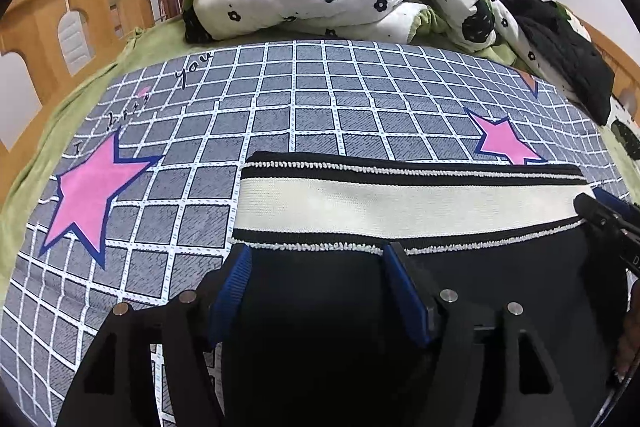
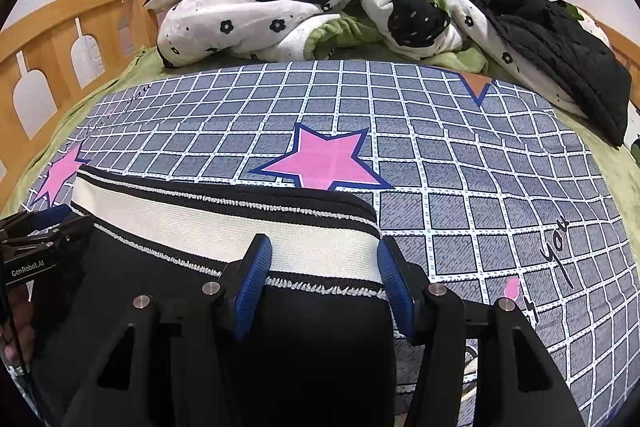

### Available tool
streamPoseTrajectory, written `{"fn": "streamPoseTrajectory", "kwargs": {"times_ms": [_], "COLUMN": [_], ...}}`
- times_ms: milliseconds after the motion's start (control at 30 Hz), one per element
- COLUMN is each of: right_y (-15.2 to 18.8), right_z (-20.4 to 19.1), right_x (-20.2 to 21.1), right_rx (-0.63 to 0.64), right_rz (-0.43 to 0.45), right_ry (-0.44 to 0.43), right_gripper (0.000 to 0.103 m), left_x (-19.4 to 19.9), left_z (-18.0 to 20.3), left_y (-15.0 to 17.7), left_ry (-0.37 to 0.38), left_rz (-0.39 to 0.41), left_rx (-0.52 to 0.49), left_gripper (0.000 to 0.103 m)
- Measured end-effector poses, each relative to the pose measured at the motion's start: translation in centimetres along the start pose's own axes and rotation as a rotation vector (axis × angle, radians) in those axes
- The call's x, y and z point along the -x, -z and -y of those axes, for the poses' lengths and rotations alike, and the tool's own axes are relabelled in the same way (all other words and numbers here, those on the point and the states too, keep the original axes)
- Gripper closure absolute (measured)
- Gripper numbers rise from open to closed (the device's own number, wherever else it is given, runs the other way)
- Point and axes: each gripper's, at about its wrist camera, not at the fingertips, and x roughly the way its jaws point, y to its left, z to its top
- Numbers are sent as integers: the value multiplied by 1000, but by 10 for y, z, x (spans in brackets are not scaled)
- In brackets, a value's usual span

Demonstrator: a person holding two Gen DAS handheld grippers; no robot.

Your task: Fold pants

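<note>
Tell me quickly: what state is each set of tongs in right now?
Left tongs: open, astride the pants at the waistband.
Right tongs: open, over the waistband's other end.

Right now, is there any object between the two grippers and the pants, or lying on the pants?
Nothing visible is in the way. The left gripper and right gripper are both open over the pants by the striped waistband. The quilt and black garment lie farther back on the bed, apart from the pants.
</note>
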Motion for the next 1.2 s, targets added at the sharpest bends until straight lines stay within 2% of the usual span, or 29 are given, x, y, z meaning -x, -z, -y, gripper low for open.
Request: {"fn": "streamPoseTrajectory", "kwargs": {"times_ms": [333, 433, 500, 633, 667, 733, 800, 867, 1033, 1200], "right_y": [5, 1, -1, 4, 7, 13, 16, 14, 25, 50], "right_z": [1, -1, -1, -1, -2, -7, -12, -14, -1, -2], "right_x": [5, 6, 10, 28, 28, 18, 20, 23, 37, 56], "right_rx": [12, 20, 12, -12, -8, 45, 85, 108, 26, 29], "right_rz": [-10, -36, -44, 0, -4, -53, -41, -63, -115, -114], "right_ry": [-5, 3, 5, -30, -26, 29, 44, 50, 11, -5], "right_gripper": [49, 49, 49, 49, 49, 49, 48, 48, 48, 48], "left_x": [9, 21, 31, 34, 31, 33, 38, 43, 57, 77], "left_z": [0, 0, -3, 5, 6, 6, 6, 3, -8, -9], "left_y": [6, 9, 11, 25, 33, 43, 45, 44, 62, 82], "left_ry": [-12, -39, -6, 32, 39, 37, 32, 35, 47, 40], "left_rz": [-10, -5, 8, -46, -67, -55, -59, -76, -91, -83], "left_rx": [-28, -44, -39, -94, -101, -112, -132, -114, -48, -61], "left_gripper": [35, 36, 36, 36, 36, 35, 36, 36, 36, 36]}}
